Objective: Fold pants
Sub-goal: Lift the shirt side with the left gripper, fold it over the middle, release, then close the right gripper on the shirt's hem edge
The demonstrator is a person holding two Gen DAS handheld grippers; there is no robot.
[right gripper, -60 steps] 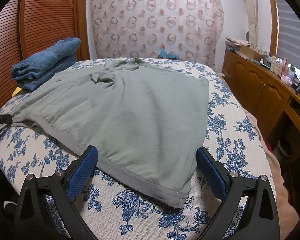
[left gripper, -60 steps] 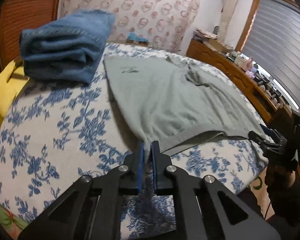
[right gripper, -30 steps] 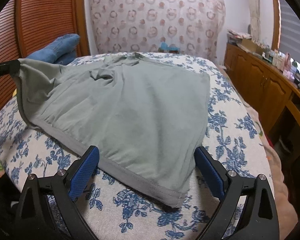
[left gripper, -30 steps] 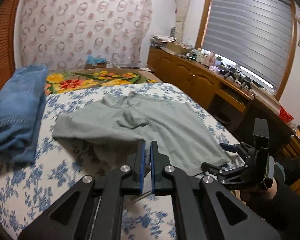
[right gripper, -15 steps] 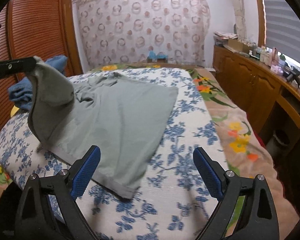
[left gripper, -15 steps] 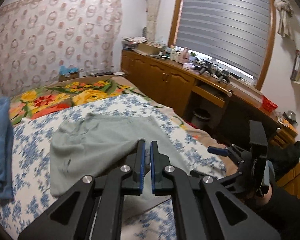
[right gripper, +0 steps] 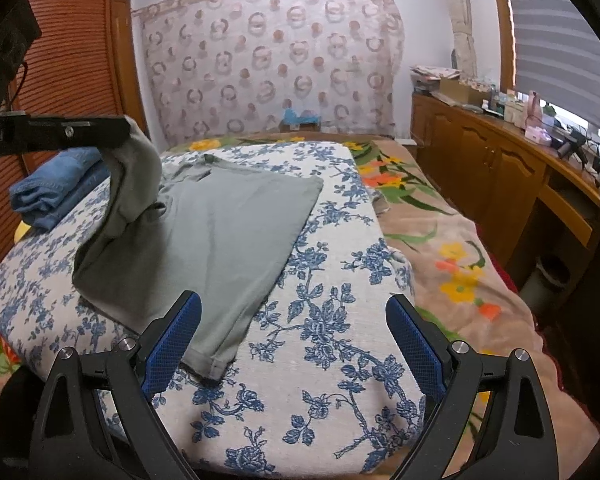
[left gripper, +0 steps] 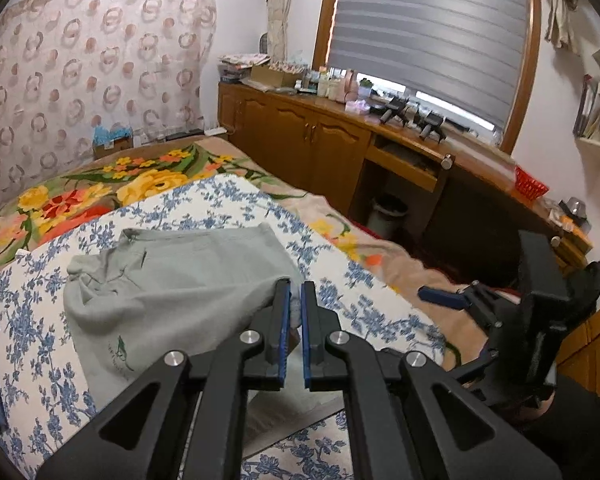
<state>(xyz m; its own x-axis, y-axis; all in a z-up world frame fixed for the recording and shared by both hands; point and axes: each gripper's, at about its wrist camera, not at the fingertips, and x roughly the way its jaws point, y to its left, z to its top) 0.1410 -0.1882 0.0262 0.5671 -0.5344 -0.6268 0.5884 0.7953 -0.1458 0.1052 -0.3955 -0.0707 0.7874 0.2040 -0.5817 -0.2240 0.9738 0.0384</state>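
Grey-green pants (right gripper: 228, 224) lie on a blue-flowered sheet (right gripper: 324, 288) on the bed. My left gripper (left gripper: 293, 312) is shut on the hem corner of the pants (left gripper: 172, 300) and holds it lifted above the bed, so one side curls over the flat part. In the right wrist view that gripper (right gripper: 118, 133) shows at the upper left with the cloth hanging from it. My right gripper (right gripper: 292, 344) is open and empty, low at the near edge of the bed beside the other hem corner. It also shows in the left wrist view (left gripper: 448, 298).
Folded blue jeans (right gripper: 56, 184) lie at the far left of the bed. A flowered blanket (right gripper: 432, 216) covers the bed's right side. Wooden cabinets and a cluttered counter (right gripper: 512, 160) run along the right wall. A louvred wooden door (right gripper: 68, 56) stands on the left.
My left gripper has lifted the pants' hem corner and carried it up and across over the garment, folding one side over. The right gripper has stayed open and drawn back a little.
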